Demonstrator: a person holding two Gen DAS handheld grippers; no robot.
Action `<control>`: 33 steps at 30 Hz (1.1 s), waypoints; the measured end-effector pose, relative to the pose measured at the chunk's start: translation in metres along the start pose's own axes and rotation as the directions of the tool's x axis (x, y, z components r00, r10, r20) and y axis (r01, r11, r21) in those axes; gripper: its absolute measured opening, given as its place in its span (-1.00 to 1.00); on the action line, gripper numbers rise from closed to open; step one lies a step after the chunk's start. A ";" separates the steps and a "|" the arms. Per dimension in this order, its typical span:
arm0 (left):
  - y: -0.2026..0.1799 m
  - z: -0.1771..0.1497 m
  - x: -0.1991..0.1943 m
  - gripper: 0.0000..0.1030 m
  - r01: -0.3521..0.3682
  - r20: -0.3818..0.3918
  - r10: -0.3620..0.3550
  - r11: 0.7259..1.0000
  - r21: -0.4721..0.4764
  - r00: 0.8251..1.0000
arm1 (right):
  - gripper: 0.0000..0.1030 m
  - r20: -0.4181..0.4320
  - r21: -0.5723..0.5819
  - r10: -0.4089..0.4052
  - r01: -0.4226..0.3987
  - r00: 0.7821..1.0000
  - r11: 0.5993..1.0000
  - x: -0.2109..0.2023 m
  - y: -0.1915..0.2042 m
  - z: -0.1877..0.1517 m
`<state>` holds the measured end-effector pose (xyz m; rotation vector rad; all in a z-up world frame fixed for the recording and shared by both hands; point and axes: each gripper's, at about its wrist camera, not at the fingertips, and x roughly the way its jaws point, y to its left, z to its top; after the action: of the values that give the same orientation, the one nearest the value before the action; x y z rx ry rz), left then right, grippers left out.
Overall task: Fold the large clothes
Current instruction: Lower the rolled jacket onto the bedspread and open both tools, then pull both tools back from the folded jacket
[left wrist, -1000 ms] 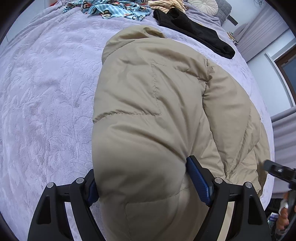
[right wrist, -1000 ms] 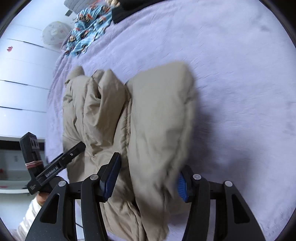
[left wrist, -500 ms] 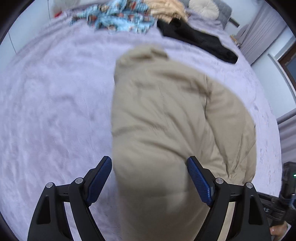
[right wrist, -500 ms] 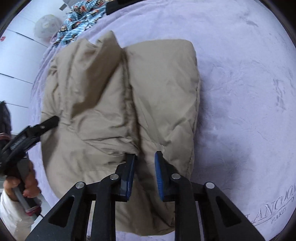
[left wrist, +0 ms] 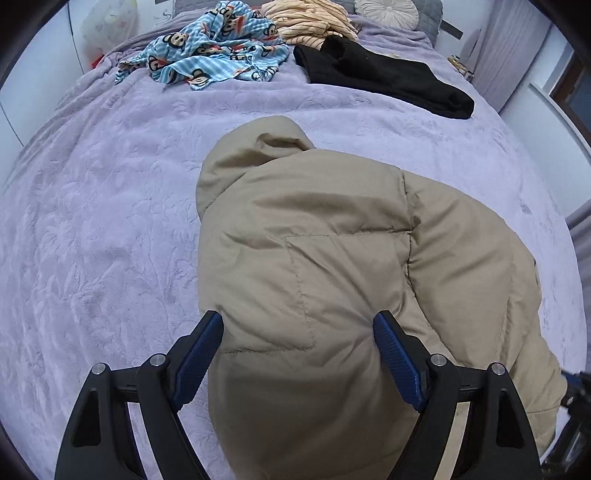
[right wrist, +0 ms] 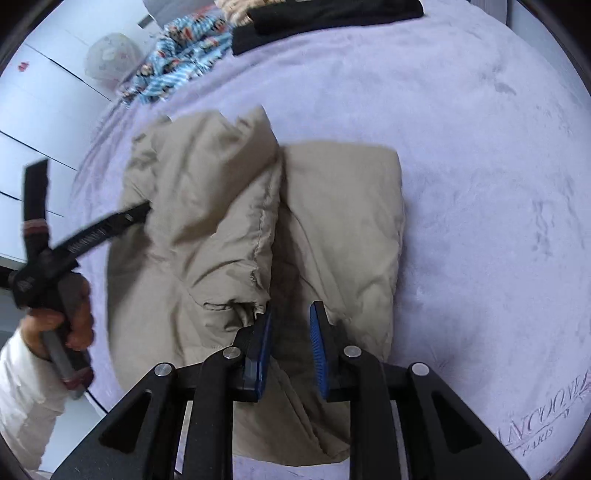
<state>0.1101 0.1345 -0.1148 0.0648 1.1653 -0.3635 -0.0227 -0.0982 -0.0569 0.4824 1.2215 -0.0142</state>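
A tan puffer jacket [left wrist: 332, 258] lies folded in a bundle on the lilac bedspread [left wrist: 92, 240], hood end pointing away. My left gripper [left wrist: 299, 332] is open wide, its blue pads on either side of the jacket's near edge, not squeezing it. In the right wrist view the jacket [right wrist: 229, 229] shows two folded halves with a seam between. My right gripper [right wrist: 290, 321] hovers over the near seam, jaws a narrow gap apart with no fabric pinched between them. The left gripper [right wrist: 92, 236] appears there at the jacket's left edge, held by a hand.
A black garment [left wrist: 384, 74], a blue monkey-print cloth [left wrist: 210, 48] and a striped yellow garment [left wrist: 310, 18] lie at the far end of the bed. A round cushion [left wrist: 388, 7] sits behind them. Grey curtains [left wrist: 509, 44] hang at the right.
The jacket was lowered from its lifted hold onto the bed. My left gripper drew back from it. My right gripper narrowed from wide open around the fabric and now holds none.
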 end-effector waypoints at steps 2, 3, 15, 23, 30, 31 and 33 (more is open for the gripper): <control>0.002 0.001 0.003 0.65 0.003 -0.009 -0.003 1.000 -0.007 1.000 | -0.42 0.037 0.021 0.043 -0.044 0.998 0.999 -0.011 0.001 0.014; 0.002 0.001 0.003 0.65 0.006 -0.011 -0.006 1.000 -0.008 1.000 | -0.33 0.050 0.048 0.068 -0.070 0.996 0.996 -0.010 0.001 0.025; -0.039 -0.017 0.014 0.65 -0.065 0.038 0.060 0.990 0.124 0.997 | -0.60 -0.052 0.100 -0.111 0.115 0.992 0.988 0.076 0.015 0.097; -0.031 -0.021 0.004 0.72 -0.054 0.020 0.052 0.994 0.091 0.998 | -0.66 -0.076 0.133 -0.087 0.097 0.993 0.986 0.091 -0.014 0.078; 0.004 -0.058 -0.040 0.72 -0.019 0.002 0.018 1.000 0.019 1.000 | -0.58 -0.014 0.025 -0.015 0.015 1.000 1.000 0.023 0.011 0.050; 0.007 -0.065 -0.045 0.72 -0.012 -0.003 0.012 1.000 0.008 1.000 | -0.58 -0.014 0.006 -0.012 0.012 1.000 1.000 0.016 0.015 0.042; 0.011 -0.079 -0.053 0.72 -0.006 -0.017 0.005 1.000 -0.014 1.000 | -0.58 -0.015 -0.020 -0.011 0.011 1.000 1.000 0.004 0.021 0.028</control>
<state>0.0252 0.1765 -0.0994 0.0586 1.1842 -0.3504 0.0092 -0.0886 -0.0463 0.4586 1.2379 -0.0079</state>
